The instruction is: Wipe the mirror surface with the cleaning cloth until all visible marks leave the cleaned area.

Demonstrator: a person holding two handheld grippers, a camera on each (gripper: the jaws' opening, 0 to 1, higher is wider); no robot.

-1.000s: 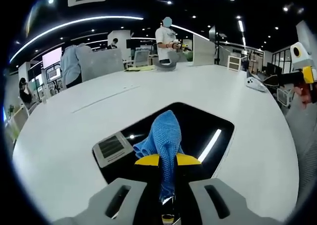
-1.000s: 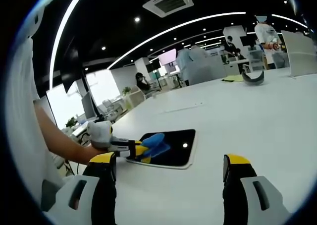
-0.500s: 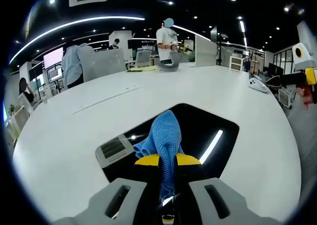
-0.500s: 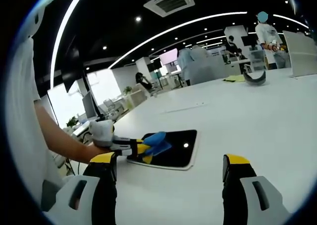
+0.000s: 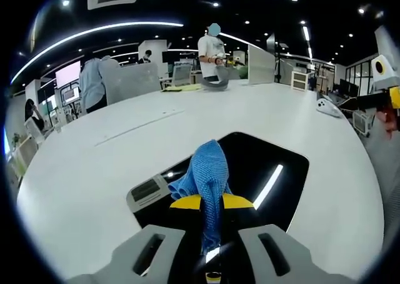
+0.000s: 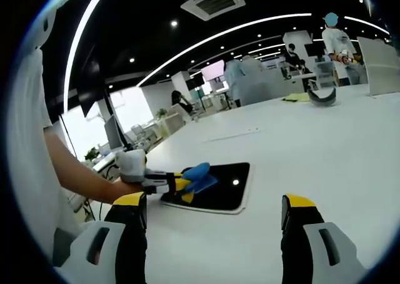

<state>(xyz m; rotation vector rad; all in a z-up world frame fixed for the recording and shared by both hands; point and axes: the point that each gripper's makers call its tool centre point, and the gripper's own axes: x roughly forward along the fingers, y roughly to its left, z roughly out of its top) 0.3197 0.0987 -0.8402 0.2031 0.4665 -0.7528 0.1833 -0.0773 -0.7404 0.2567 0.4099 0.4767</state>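
Observation:
A blue cleaning cloth is pinched between the yellow-tipped jaws of my left gripper, which is shut on it. The cloth bunches upward over a flat, dark mirror with a white frame lying on the white table. The mirror reflects ceiling lights and a vent. In the right gripper view the same mirror lies left of centre, with the left gripper and blue cloth over its left end. My right gripper stands open above the table, apart from the mirror, holding nothing.
A person's bare forearm reaches in from the left behind the left gripper. A grey curved object and several people stand at the table's far side. A white device lies at the right edge.
The left gripper with the cloth has slid slightly back along the mirror, so more dark glass shows ahead of it. The right gripper has barely moved.

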